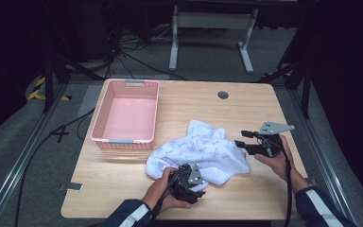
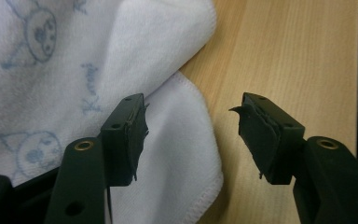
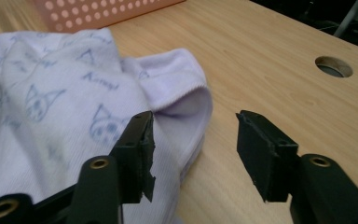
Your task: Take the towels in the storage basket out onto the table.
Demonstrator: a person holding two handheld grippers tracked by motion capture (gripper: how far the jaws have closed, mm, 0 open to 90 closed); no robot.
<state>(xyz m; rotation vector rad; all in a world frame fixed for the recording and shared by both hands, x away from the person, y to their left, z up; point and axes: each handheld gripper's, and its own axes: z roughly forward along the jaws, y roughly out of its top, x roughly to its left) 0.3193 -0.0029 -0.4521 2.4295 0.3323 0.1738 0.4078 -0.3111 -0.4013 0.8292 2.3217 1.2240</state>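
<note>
White printed towel (image 1: 198, 151) crumpled on bench (image 1: 246, 111), left gripper (image 2: 191, 135) fingers released — hem beneath, right gripper (image 3: 193, 144) fingers released — towel edge just beside

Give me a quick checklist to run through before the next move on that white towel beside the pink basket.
1. Left gripper jaws apart: ok, nothing pinched between the pads.
2. Right gripper jaws apart: ok, no cloth gripped.
3. Towel lying on the table: ok, but crumpled, not flat.
4. Towel edge within the left gripper's reach: ok, the hemmed corner lies just past its jaws.
5. Towel edge within the right gripper's reach: ok, a folded edge sits beside one jaw.
6. Pink basket free to receive: ok, nothing inside.
</note>
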